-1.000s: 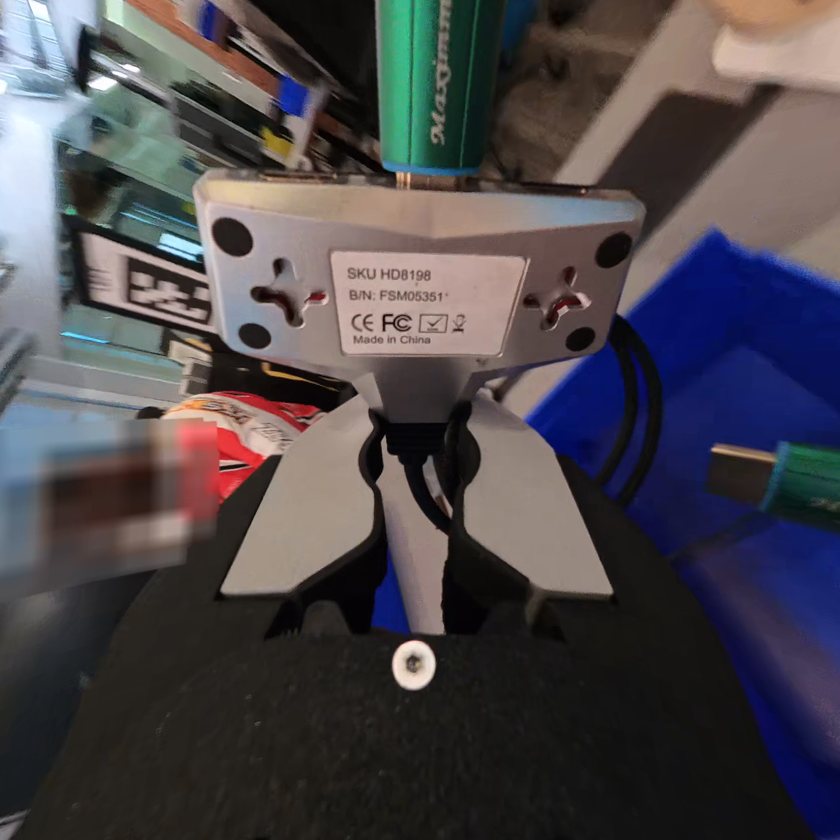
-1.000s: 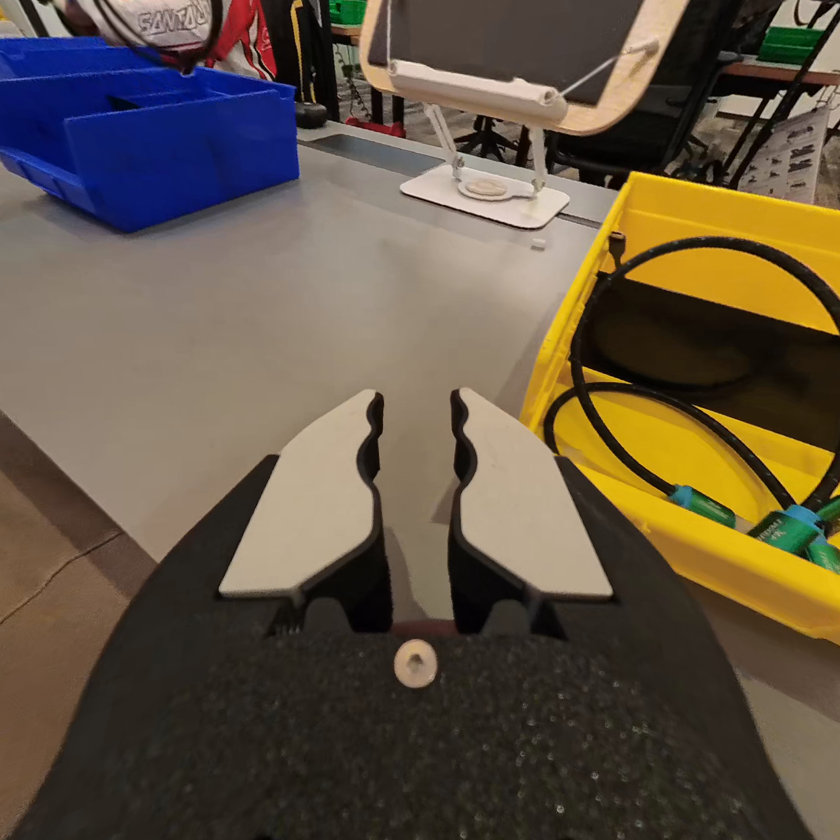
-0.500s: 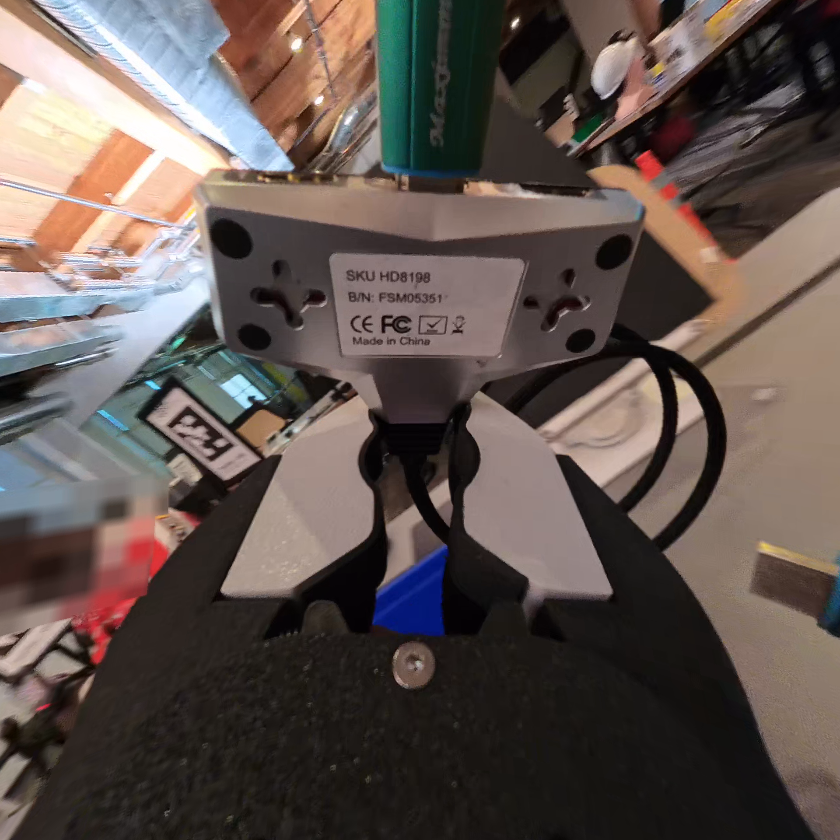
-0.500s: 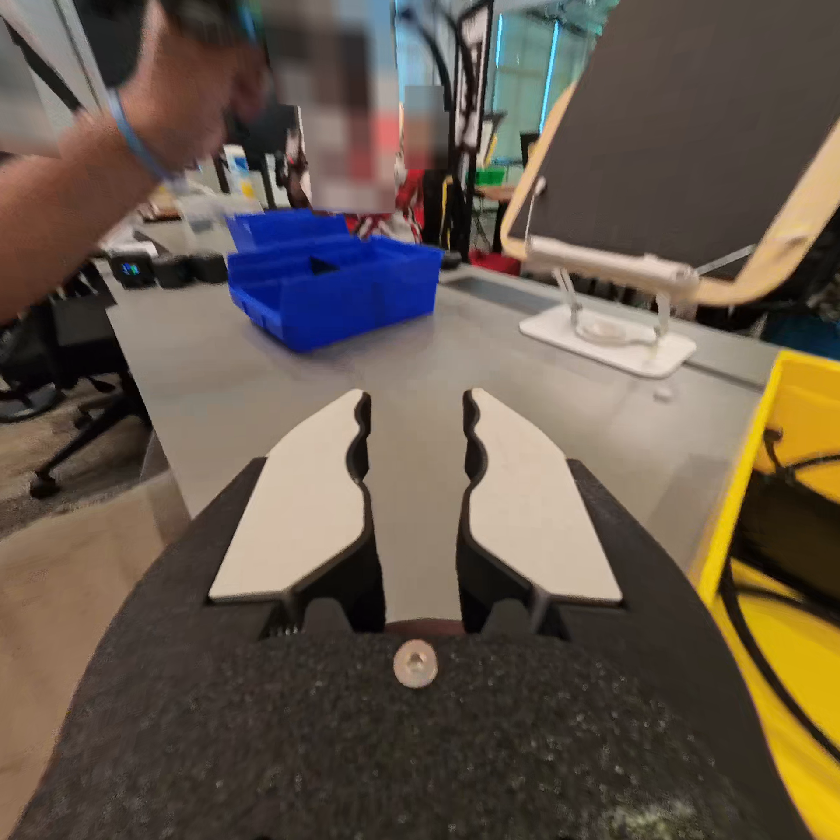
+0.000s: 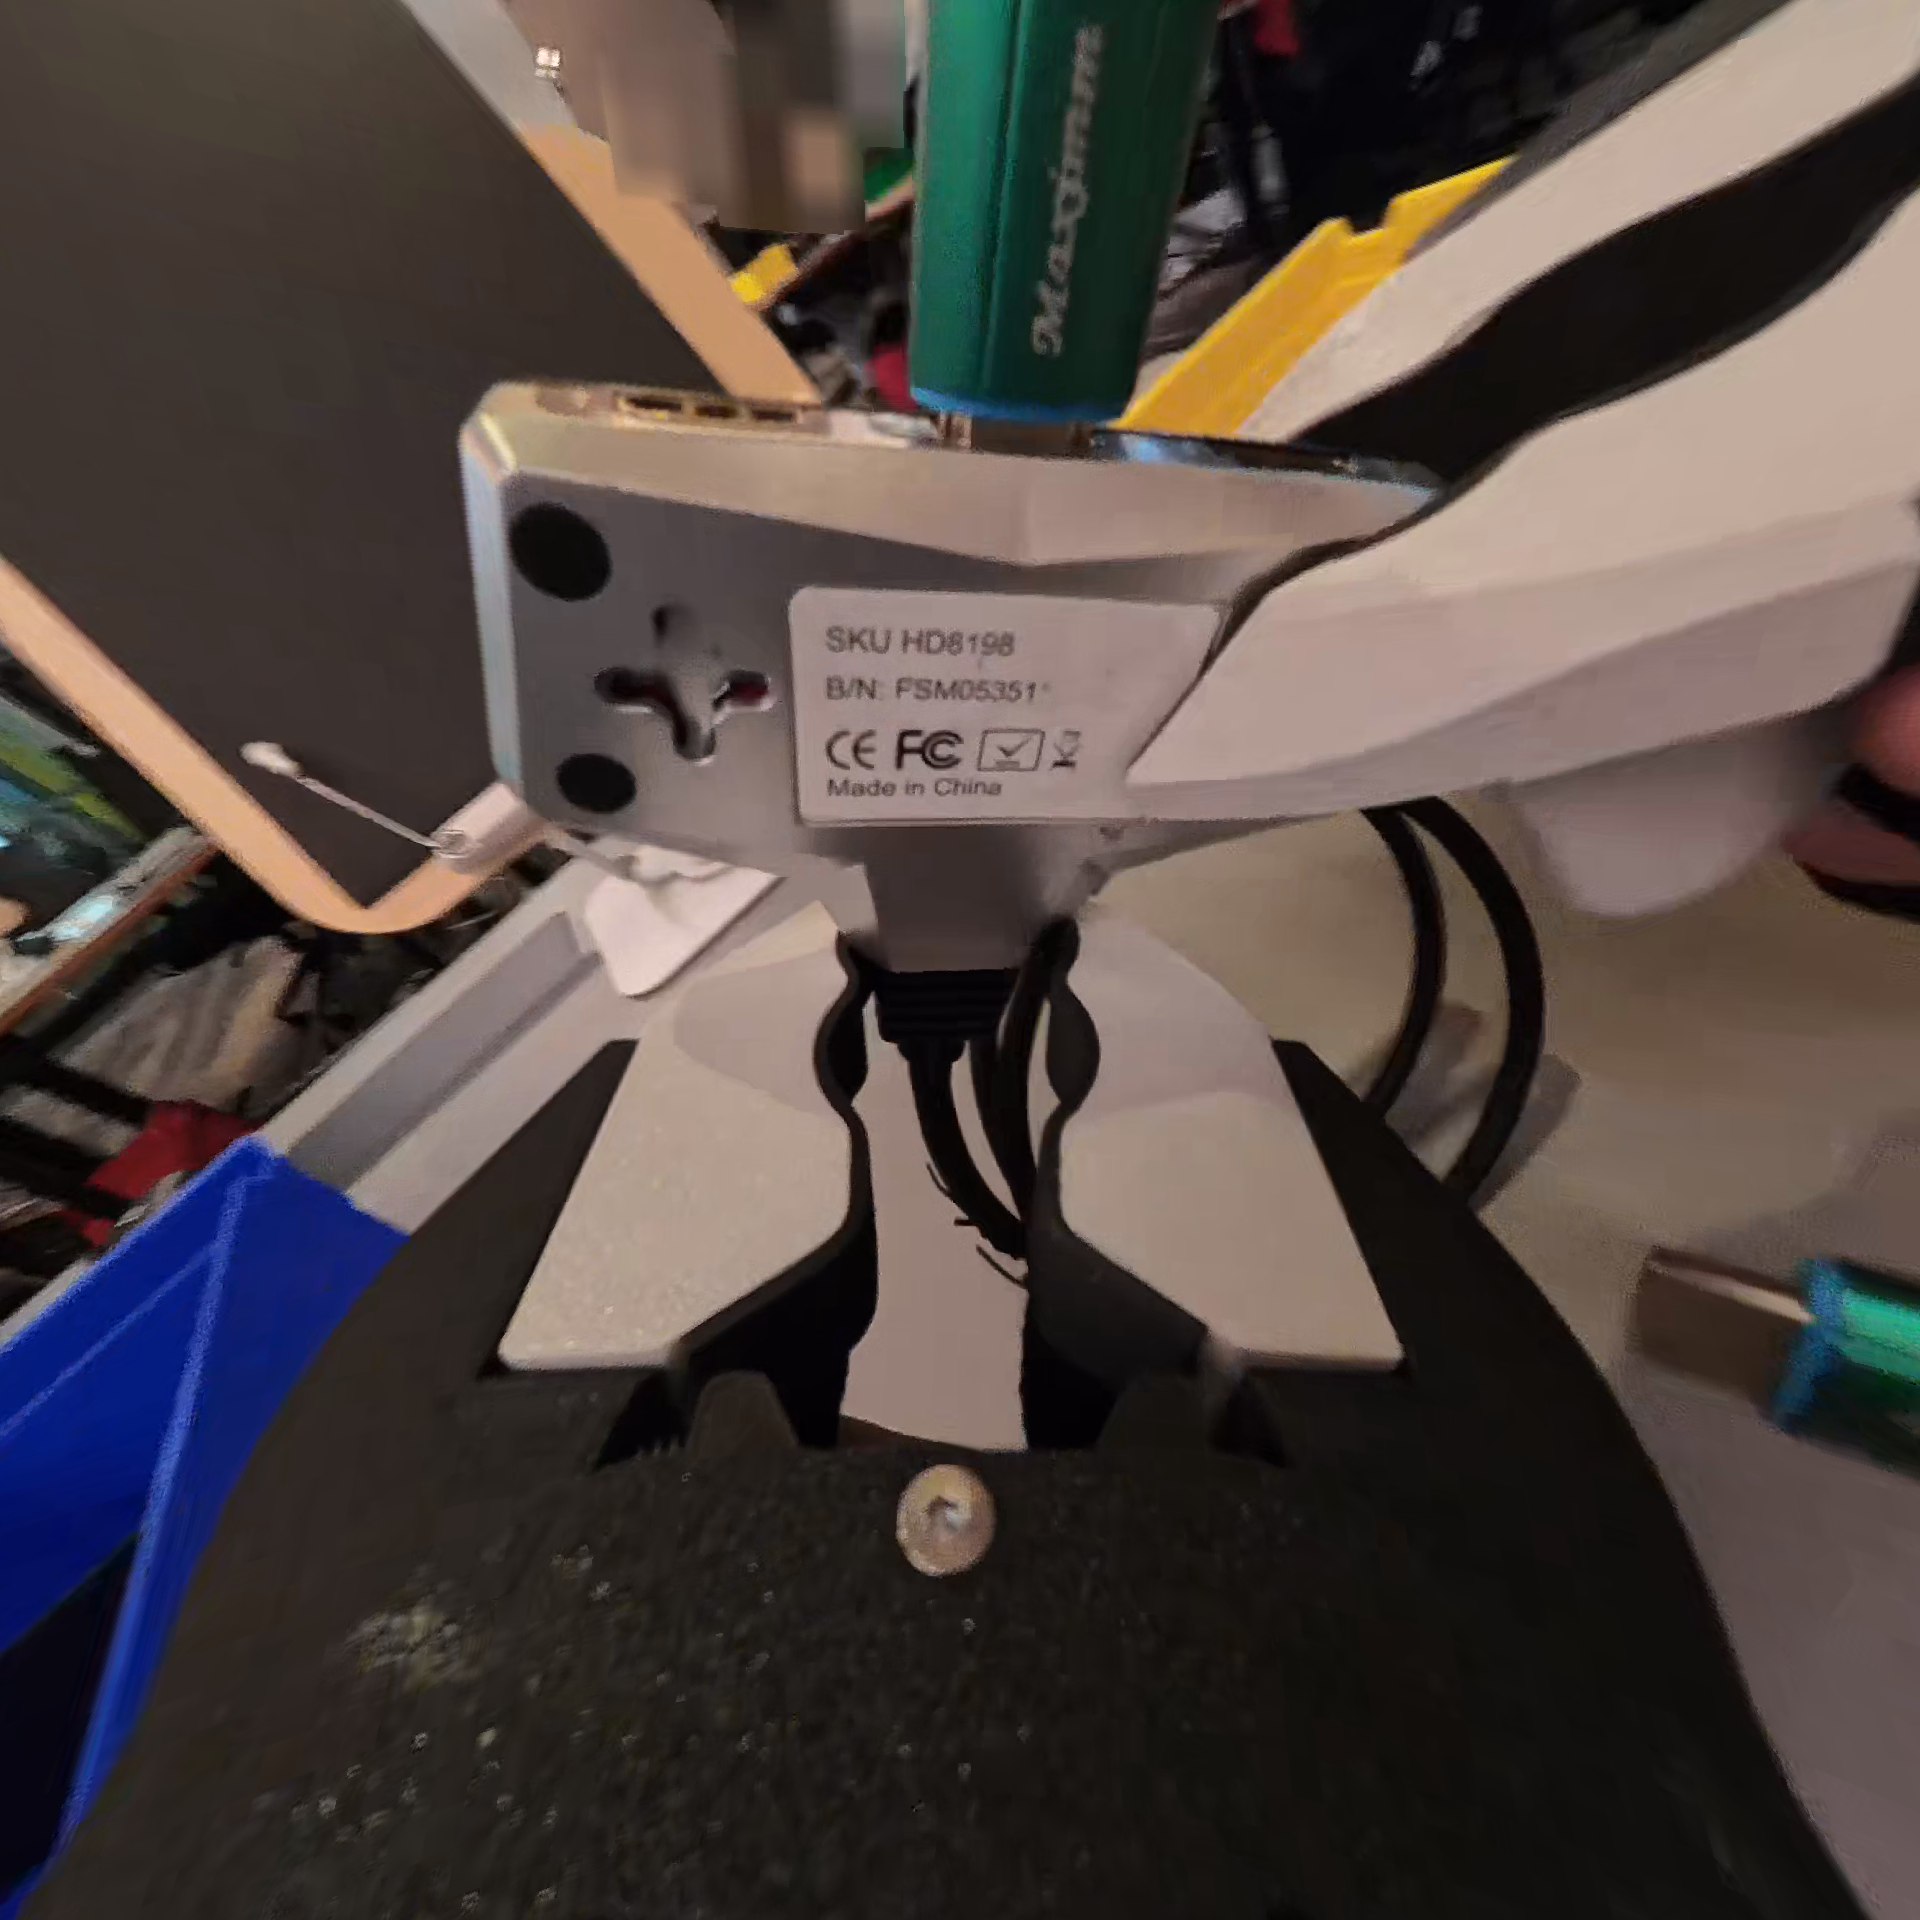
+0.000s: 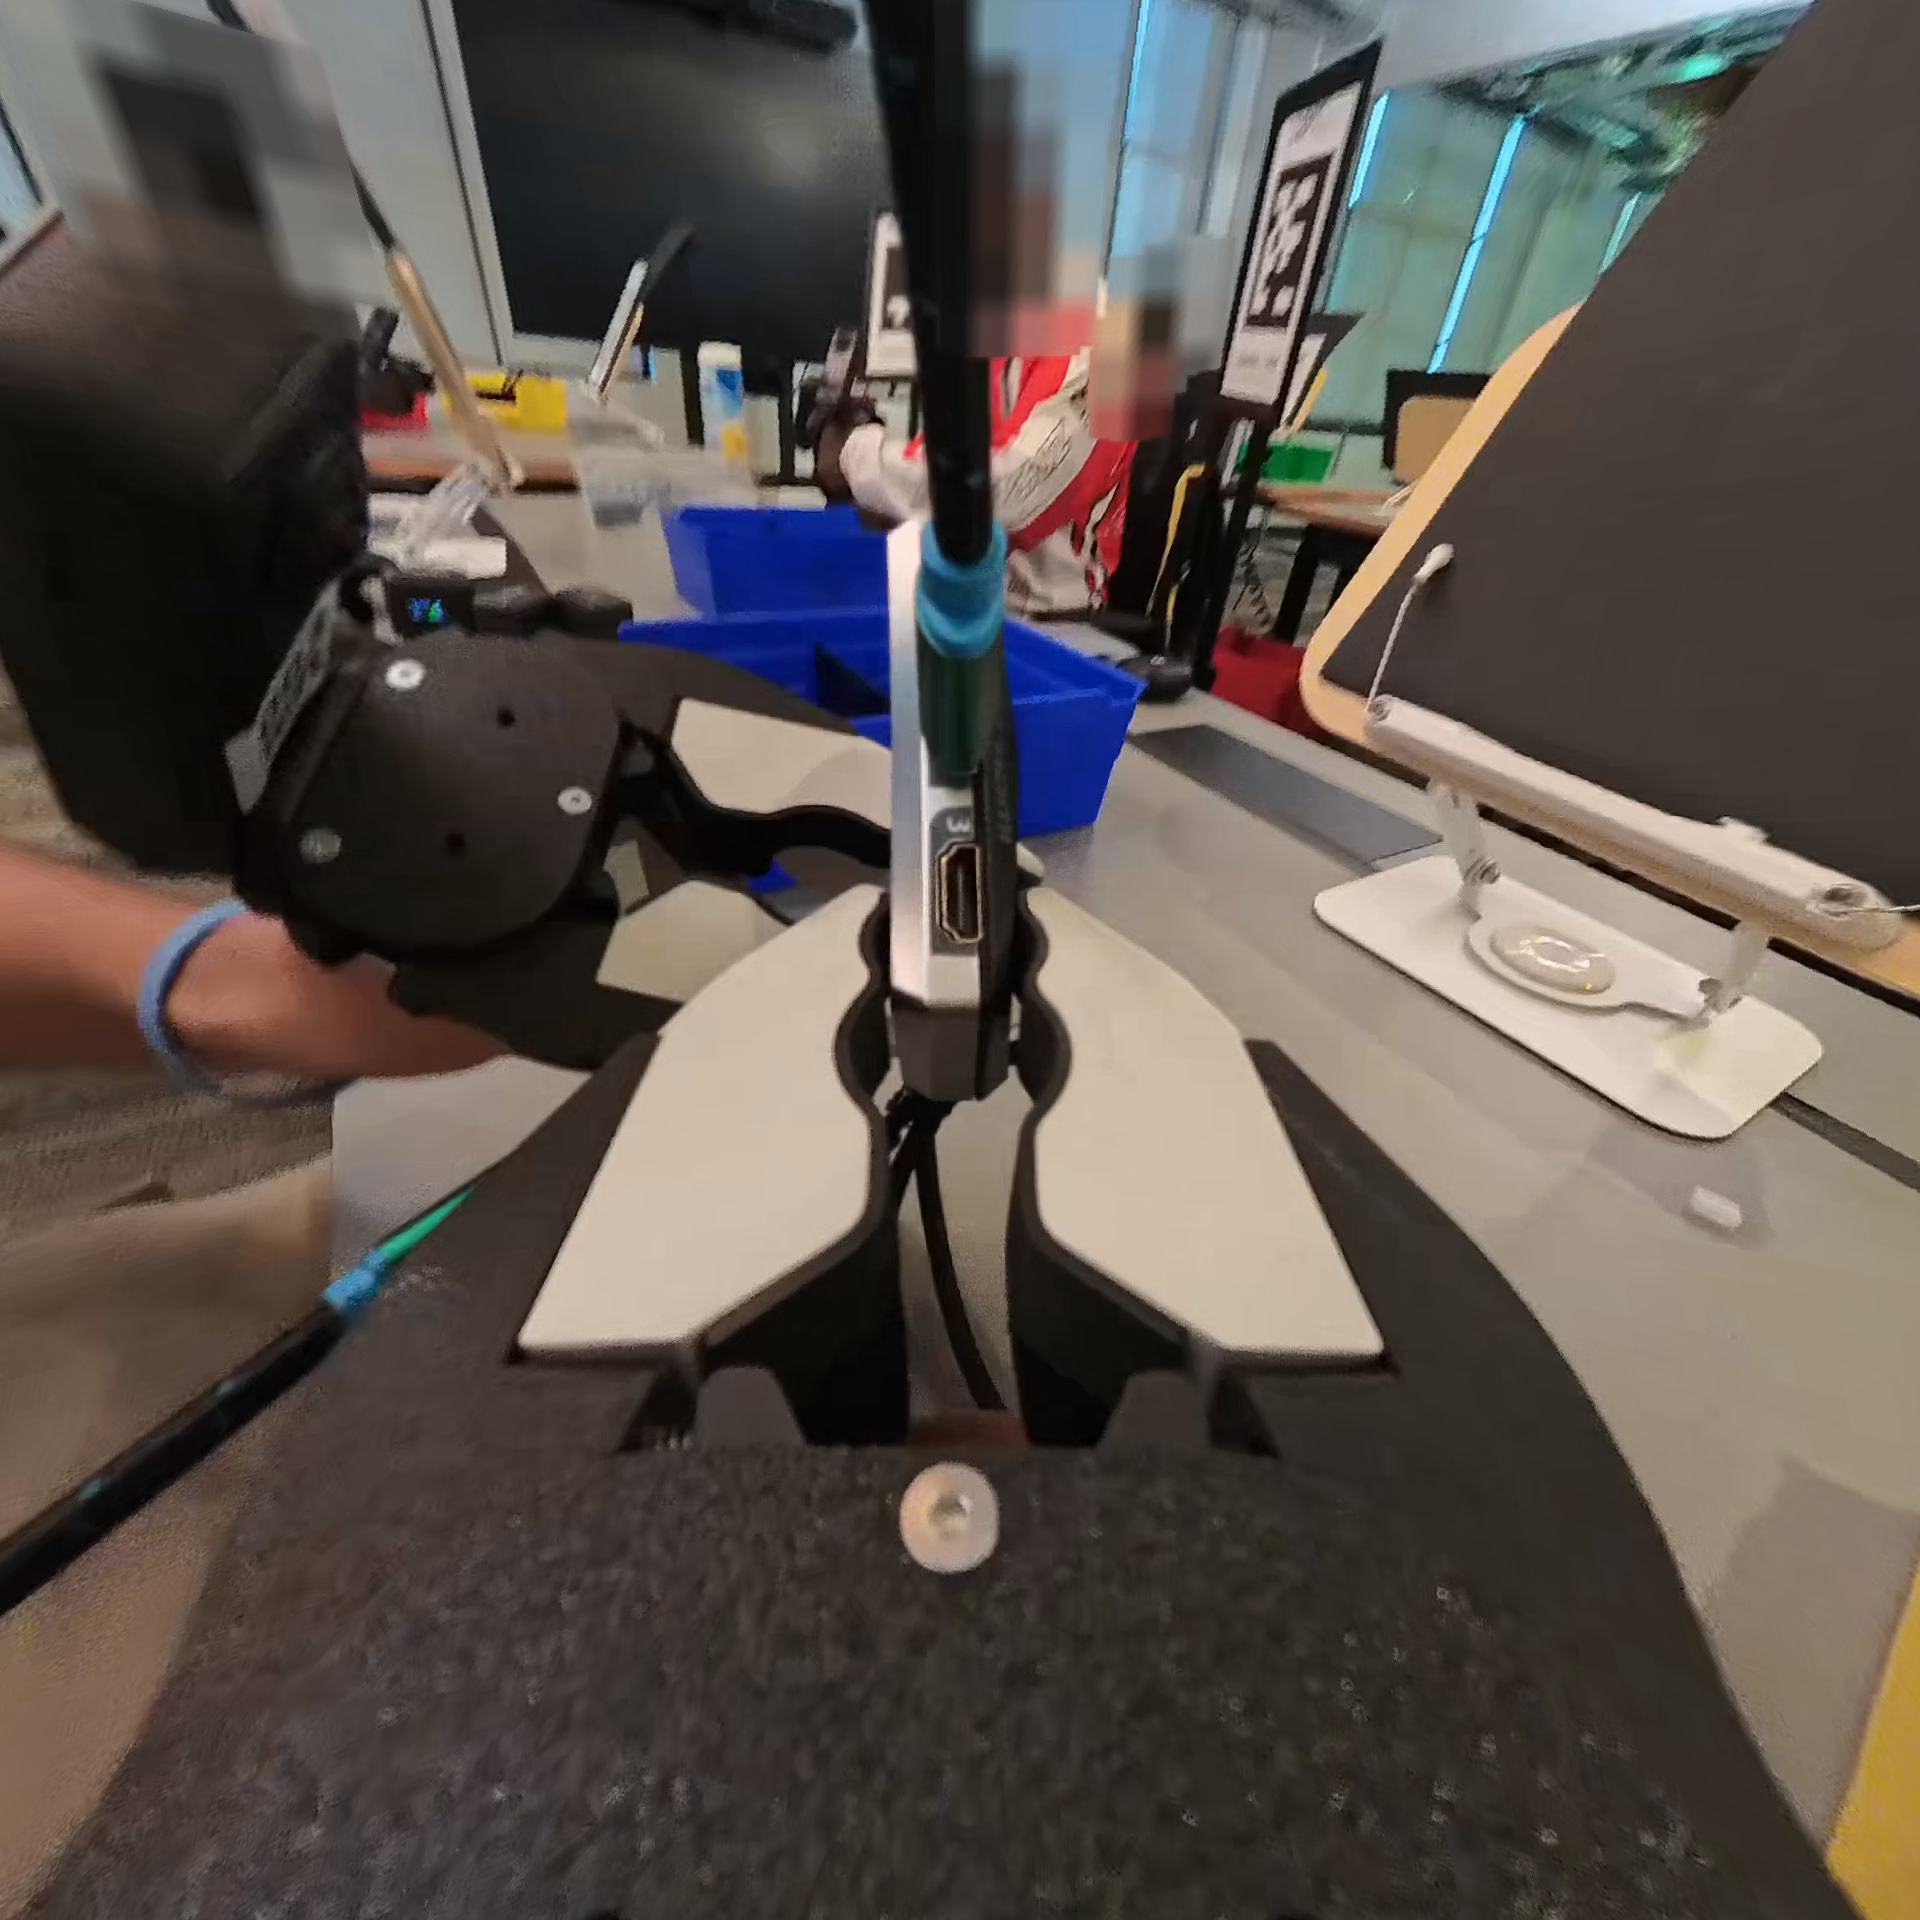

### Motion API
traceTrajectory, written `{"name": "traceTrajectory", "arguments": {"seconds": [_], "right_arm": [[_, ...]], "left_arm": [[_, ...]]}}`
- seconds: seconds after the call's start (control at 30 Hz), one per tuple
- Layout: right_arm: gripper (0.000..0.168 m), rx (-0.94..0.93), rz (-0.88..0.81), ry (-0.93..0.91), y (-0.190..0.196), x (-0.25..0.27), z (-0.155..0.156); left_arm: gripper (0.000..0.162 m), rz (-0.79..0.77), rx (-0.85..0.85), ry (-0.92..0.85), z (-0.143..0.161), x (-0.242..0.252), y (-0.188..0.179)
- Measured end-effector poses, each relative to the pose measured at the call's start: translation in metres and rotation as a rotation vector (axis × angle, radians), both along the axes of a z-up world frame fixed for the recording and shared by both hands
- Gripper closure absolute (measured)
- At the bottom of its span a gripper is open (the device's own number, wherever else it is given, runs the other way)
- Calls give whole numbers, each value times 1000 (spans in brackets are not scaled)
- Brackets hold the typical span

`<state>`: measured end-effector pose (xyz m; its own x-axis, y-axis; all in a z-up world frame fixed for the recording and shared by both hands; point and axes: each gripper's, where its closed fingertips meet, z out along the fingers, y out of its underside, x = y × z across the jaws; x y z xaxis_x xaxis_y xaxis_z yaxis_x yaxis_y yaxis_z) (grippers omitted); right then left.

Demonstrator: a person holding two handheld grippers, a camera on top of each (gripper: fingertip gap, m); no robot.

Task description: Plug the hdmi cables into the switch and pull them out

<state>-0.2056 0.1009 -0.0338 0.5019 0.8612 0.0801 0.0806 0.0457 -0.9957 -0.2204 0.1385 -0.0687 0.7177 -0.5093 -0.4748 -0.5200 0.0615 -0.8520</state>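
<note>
The silver HDMI switch [image 5: 727, 582] is held up with its labelled underside toward the left wrist camera. My left gripper [image 5: 951, 966] is shut on the switch's narrow tail, where black cables leave it. A green HDMI plug [image 5: 1039, 197] sits in a port on its far edge. My right gripper [image 5: 1558, 644] comes in from the right onto the switch's right end. In the right wrist view the switch [image 6: 906, 748] stands edge-on between my right gripper's [image 6: 951, 956] fingertips, which are shut on it. The plug [image 6: 961, 665] and the left gripper [image 6: 821, 821] show there too. A loose green plug [image 5: 1787, 1340] hangs lower right.
A blue bin [image 6: 1060, 707] sits on the grey table [image 6: 1455, 1299] behind the switch. A dark board [image 6: 1714, 520] leans on a white stand [image 6: 1558, 997] at right. A yellow bin edge [image 6: 1881, 1714] is at lower right. A person's hand [image 6: 208, 987] holds the left gripper. About 5 cm separates my left fingertips from my right.
My right gripper moved from over the table up to the switch and closed on its end. My left gripper swung the switch round from over the blue bin toward the board.
</note>
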Motion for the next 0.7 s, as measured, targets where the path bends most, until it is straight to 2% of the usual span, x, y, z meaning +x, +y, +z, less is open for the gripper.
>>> {"name": "traceTrajectory", "arguments": {"seconds": [0.1,0.17,0.2,0.3,0.5,0.7], "right_arm": [[149,81,45,-95,-8,1,-6],[149,136,48,-156,-10,1,-11],[149,141,52,-168,-10,2,-12],[149,153,150,-162,-20,-3,-13],[148,181,285,-210,-36,-18,-19],[149,237,348,-293,-47,-25,-26]], "left_arm": [[127,-176,-148,-24,-10,-2,-27],[127,-298,-302,-131,-3,-13,-52],[125,-332,-322,-157,6,-23,-60],[123,-416,-203,-79,34,-44,-72],[114,-606,-224,192,30,-38,-82],[134,-788,-167,383,22,-20,-94]]}}
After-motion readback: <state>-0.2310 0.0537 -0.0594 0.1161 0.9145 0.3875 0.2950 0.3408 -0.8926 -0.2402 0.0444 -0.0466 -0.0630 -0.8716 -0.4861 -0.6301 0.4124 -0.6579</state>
